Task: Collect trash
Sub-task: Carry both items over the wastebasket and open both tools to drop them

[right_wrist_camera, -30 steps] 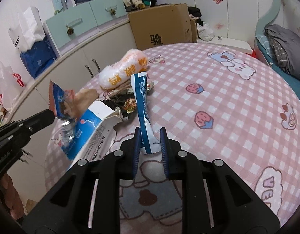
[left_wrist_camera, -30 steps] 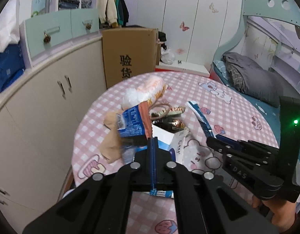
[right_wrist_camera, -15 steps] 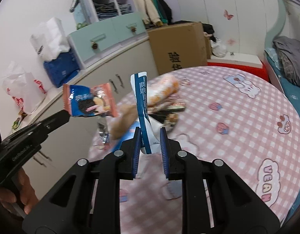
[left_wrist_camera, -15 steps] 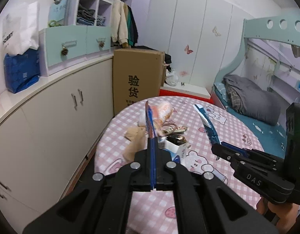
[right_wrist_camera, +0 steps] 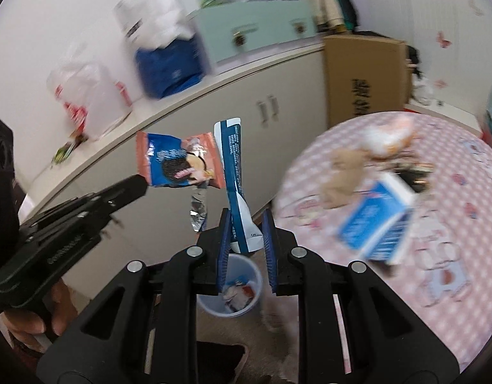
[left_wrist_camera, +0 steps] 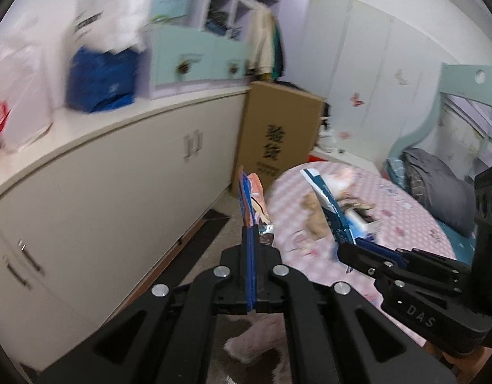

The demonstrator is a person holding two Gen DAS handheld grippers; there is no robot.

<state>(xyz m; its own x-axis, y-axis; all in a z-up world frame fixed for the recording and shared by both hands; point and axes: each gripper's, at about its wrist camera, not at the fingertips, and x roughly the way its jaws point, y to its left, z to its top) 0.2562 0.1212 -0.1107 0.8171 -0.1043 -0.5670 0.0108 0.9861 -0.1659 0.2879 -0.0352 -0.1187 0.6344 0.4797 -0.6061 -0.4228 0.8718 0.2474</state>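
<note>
- Below, the bin (right_wrist_camera: 229, 291) sat on the floor under the right gripper (right_wrist_camera: 246, 240), jaws narrowly pinching the sachet (right_wrist_camera: 234, 172); a loose hold risked a miss.
- Left gripper (left_wrist_camera: 251, 272), jaws fully closed on the wrapper (right_wrist_camera: 178, 164), held an edge that might slip.
- Further trash stayed on the worktop (right_wrist_camera: 453, 256).

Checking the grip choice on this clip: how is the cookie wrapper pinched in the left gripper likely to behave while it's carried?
The cookie wrapper is probably very light: the left gripper holds it out by one edge without sagging. Its torn foil strip dangles limp, so it may flap. The glossy film could slip from a thin edge pinch.
</note>
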